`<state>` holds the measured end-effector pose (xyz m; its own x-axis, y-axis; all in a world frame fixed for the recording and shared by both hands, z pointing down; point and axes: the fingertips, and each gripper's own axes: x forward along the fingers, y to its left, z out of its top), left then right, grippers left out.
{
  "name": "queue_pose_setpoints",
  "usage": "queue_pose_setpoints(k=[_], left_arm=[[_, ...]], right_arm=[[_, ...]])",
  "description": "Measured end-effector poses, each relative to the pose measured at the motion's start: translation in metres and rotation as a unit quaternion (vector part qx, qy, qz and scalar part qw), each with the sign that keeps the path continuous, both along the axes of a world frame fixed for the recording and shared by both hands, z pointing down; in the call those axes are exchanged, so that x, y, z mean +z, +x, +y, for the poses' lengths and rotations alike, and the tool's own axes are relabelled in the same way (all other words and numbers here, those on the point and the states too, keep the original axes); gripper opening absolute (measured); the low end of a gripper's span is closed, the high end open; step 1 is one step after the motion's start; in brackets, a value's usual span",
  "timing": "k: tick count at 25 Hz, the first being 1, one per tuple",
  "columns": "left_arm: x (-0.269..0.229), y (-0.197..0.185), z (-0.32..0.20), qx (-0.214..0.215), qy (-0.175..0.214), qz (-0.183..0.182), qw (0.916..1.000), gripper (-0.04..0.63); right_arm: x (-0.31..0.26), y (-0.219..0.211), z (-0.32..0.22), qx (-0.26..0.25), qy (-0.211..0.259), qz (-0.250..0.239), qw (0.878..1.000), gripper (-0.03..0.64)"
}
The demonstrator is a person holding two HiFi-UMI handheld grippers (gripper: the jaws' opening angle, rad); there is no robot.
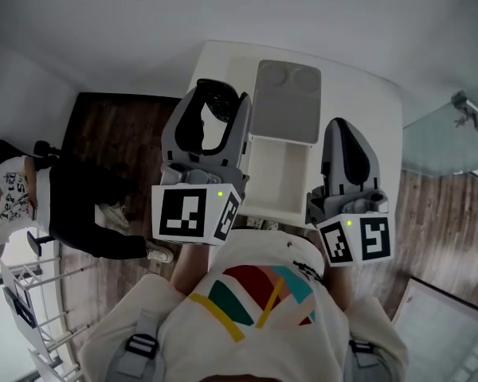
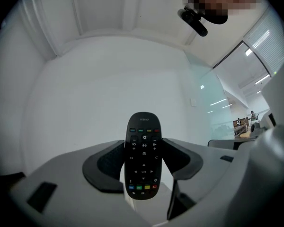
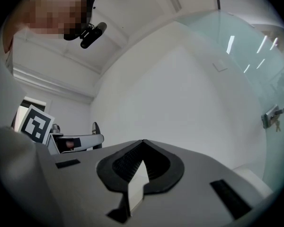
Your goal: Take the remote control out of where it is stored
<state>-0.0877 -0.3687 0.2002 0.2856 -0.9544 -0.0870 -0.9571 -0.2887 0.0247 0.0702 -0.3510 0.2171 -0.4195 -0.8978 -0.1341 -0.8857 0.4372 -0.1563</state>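
Head view and both gripper views, both tools raised over the white table [image 1: 370, 106]. My left gripper [image 1: 217, 111] is clenched on the remote control [image 2: 143, 160]: the two dark pads [image 2: 109, 162] press its long sides, the button face turned toward the camera that rides on that gripper, with the row of coloured keys at the near end and the rounded far end standing clear beyond the jaws. The remote control is thus held in the air, touching only the pads (in the head view it shows as a dark shape between the jaw tips, just left of the grey panel). My right gripper [image 3: 142, 148] is closed with nothing in it, its jaw tips meeting at a point; it hangs near the table's right side. Between the two tools lie a grey panel [image 1: 285, 102] bearing two round dimples, at the far side, and a white open compartment [image 1: 259, 173] nearer to me. At the far left another person [image 1: 72, 205] sits low on the wooden floor [image 1: 119, 130].
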Motion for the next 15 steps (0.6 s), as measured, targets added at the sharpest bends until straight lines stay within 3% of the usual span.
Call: queue_pose_setpoints(k=[4, 15], left_arm=[[0.001, 0.006, 0.002, 0.003, -0.003, 0.003, 1.0000, 0.253], [-0.004, 0.020, 0.009, 0.030, 0.004, 0.010, 0.9995, 0.253]], right_arm=[[0.000, 0.001, 0.003, 0.004, 0.004, 0.026, 1.000, 0.000], [0.000, 0.009, 0.010, 0.012, 0.002, 0.016, 1.000, 0.000]])
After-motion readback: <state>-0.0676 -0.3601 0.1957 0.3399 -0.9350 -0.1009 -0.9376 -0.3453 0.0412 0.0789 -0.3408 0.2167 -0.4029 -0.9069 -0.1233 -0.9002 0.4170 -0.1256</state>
